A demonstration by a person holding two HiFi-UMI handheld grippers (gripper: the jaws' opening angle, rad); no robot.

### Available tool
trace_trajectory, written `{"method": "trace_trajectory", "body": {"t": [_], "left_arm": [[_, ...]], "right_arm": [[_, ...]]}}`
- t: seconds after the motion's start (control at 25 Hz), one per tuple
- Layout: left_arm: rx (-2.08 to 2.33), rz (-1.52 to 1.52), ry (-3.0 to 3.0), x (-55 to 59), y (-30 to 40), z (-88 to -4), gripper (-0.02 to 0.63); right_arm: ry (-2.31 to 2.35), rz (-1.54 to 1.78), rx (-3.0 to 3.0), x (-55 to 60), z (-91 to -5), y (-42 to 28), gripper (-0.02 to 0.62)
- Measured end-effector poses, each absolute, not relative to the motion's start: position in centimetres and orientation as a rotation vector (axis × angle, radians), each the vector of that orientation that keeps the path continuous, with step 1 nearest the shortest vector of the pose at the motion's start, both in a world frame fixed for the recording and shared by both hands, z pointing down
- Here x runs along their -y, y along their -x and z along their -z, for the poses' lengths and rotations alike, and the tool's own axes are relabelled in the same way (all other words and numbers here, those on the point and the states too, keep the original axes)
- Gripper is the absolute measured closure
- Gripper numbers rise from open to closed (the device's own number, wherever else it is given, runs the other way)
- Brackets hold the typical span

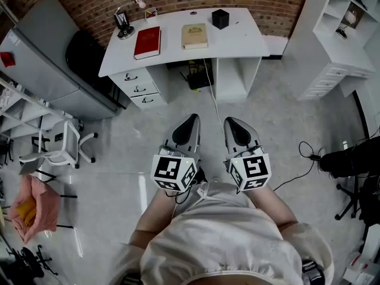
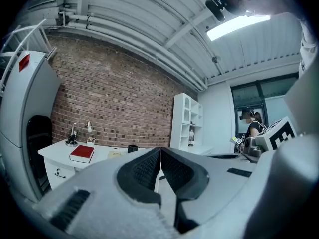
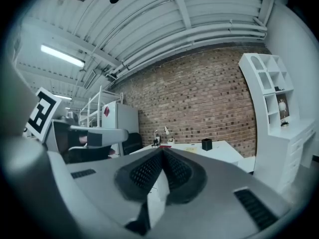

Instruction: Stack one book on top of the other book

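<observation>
A red book [image 1: 147, 42] lies on the left part of the white desk [image 1: 237, 43]; a cream book [image 1: 195, 35] lies flat to its right, apart from it. Both grippers are held level far in front of the desk, over the floor. My left gripper [image 1: 193, 120] is shut with nothing in it, and so is my right gripper [image 1: 229, 122]. In the left gripper view the red book [image 2: 82, 154] and the cream book [image 2: 115, 154] show beyond the closed left gripper [image 2: 160, 153]. In the right gripper view the closed right gripper [image 3: 162, 154] hides most of the desk [image 3: 219, 151].
On the desk stand a black cube box [image 1: 220, 18], a small lamp [image 1: 139, 2] and a dark pen holder [image 1: 123, 25]. Drawers [image 1: 138, 88] sit under its left side. A grey cabinet [image 1: 41, 64], white chair [image 1: 59, 144], white shelving [image 1: 341, 34] and floor cables [image 1: 306, 153] surround the floor space.
</observation>
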State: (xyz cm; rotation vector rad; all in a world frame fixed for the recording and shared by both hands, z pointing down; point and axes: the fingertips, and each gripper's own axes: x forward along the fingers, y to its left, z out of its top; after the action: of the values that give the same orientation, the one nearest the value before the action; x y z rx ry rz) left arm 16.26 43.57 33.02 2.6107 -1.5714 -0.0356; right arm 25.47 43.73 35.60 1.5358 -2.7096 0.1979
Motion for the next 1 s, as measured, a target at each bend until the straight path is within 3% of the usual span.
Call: {"method": "trace_trajectory", "body": {"t": [0.44, 1.0], "left_arm": [[1.613, -0.019, -2.593, -40.6, -13.1, -34.0, 0.586], [1.509, 0.061, -2.449, -27.9, -7.4, -36.8, 0.586]], "right_arm": [[-1.558, -0.318, 2.717, -39.9, -36.9, -23.1, 0.566], [-1.583, -0.34, 2.595, -28.7, -39.0, -18.6, 0.566]]}}
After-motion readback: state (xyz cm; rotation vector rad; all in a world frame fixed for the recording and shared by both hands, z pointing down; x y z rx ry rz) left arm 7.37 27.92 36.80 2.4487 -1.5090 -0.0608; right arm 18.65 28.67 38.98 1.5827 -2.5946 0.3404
